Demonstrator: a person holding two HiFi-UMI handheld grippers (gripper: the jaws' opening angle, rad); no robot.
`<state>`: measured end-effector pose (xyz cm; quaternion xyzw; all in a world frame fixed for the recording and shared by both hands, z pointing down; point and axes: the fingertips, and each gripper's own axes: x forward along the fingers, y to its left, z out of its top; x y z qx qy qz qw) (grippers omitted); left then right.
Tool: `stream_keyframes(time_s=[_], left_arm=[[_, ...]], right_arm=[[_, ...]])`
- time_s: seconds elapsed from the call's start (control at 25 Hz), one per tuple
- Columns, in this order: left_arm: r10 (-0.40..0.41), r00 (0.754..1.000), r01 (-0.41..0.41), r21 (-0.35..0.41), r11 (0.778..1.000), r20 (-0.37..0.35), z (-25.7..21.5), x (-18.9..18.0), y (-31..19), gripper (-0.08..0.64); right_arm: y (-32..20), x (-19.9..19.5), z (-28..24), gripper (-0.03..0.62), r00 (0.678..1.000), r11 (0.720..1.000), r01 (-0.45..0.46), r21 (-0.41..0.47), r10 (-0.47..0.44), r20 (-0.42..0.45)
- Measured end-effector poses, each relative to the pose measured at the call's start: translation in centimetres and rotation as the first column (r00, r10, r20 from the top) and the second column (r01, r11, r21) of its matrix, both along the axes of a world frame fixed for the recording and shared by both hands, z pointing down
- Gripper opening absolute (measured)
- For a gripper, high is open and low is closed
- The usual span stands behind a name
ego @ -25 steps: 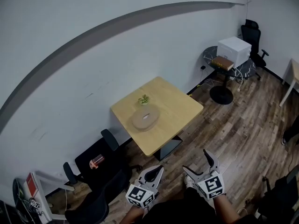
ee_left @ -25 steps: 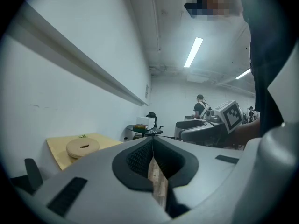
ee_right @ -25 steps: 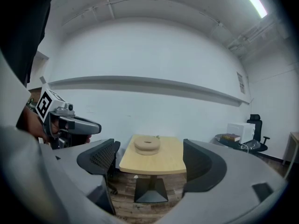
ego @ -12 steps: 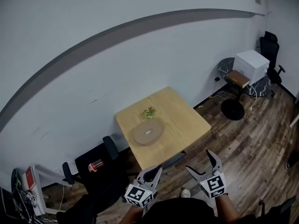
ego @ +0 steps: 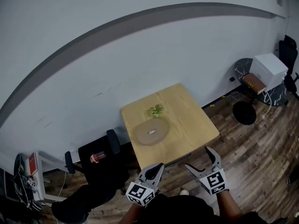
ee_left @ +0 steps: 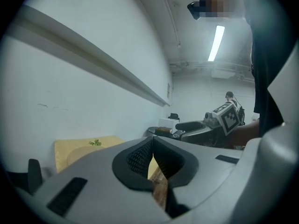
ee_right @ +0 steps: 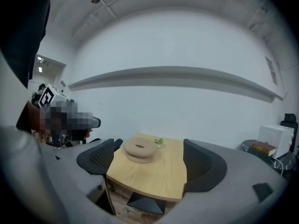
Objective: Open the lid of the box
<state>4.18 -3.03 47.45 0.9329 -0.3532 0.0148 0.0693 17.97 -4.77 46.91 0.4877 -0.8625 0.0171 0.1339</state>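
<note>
Head view.
- Bench (ego: 196,120): wooden, by the wall.
- Box (ego: 152,131): round, tan, on the bench's left half, lid on as far as can be told. Small plant (ego: 156,110) just behind it.
- Left claw (ego: 159,166) and right claw (ego: 198,158): low in the frame, over the floor, well apart from the bench.

Left gripper view.
- Left claw (ee_left: 152,141): jaws pressed together, nothing between them.
- Box (ee_left: 77,154): far off at the left, partly hidden.

Right gripper view.
- Right claw (ee_right: 151,146): jaws wide, nothing held. Box (ee_right: 139,149) framed between them, far ahead.

Progress, judged.
- Done: nothing, lid untouched.
- Left: approach the bench, grasp the lid, lift it off.
</note>
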Motion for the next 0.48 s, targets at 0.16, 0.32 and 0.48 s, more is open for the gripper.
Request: stream_keyframes(time_s=[0.16, 0.32, 0.48], left_arm=[[-0.071, 0.997, 0.071, -0.042, 0.997, -0.001, 1.1, -1.9, -0.7, 0.02], [-0.123, 0.992, 0.123, -0.064, 0.99, -0.007, 1.9, -4.4, -2.7, 0.02], [-0.165, 0.986, 0.163, -0.072, 0.984, -0.023, 2.5, -6.8, -5.1, 0.02]], right_arm=[[-1.5, -2.5, 1.1, 0.466, 0.994, 0.993, 0.109, -0.034, -0.109, -0.009], [-4.3, -5.9, 2.3, 0.466, 0.98, 0.979, 0.194, -0.065, -0.196, -0.021], [-6.8, -9.4, 4.2, 0.466, 0.956, 0.952, 0.285, -0.111, -0.291, -0.04]])
